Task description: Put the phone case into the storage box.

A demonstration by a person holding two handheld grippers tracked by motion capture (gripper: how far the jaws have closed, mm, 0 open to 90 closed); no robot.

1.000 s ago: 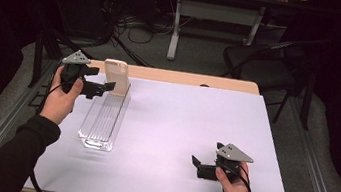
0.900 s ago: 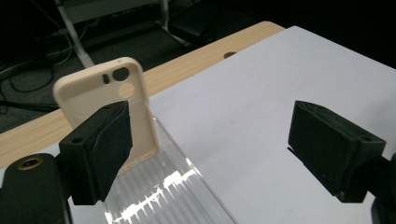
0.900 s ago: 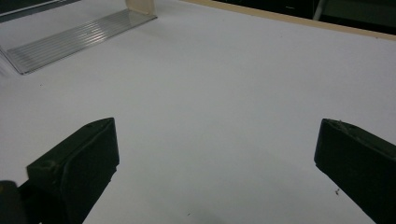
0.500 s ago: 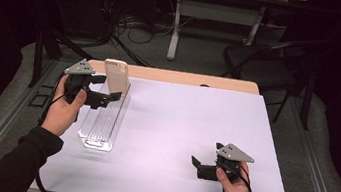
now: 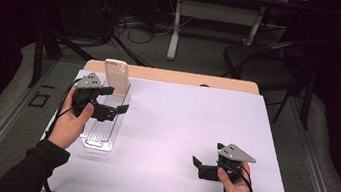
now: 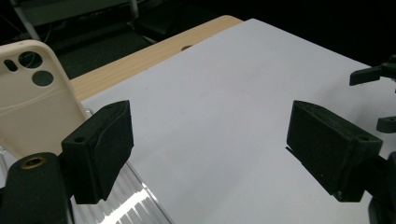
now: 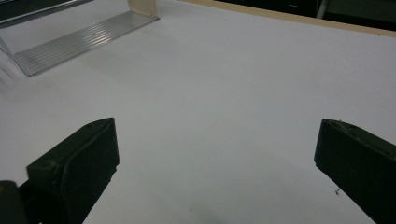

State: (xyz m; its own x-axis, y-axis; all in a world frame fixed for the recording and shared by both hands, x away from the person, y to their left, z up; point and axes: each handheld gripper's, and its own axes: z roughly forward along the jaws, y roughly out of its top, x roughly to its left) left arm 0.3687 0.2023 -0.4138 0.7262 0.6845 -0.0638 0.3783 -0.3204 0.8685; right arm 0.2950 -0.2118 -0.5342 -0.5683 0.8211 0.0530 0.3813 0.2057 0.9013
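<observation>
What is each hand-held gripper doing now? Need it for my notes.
Left hand-held gripper: open, holding nothing.
Right hand-held gripper: open, holding nothing.

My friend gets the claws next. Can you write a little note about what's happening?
Left claw: open, holding nothing, above the clear ridged stand.
Right claw: open, holding nothing, low over the white tabletop.
Cream phone case: upright at the stand's far end.
Done: case is standing in the stand, it seems.
Left: cannot tell; maybe move the left claw away.
</observation>
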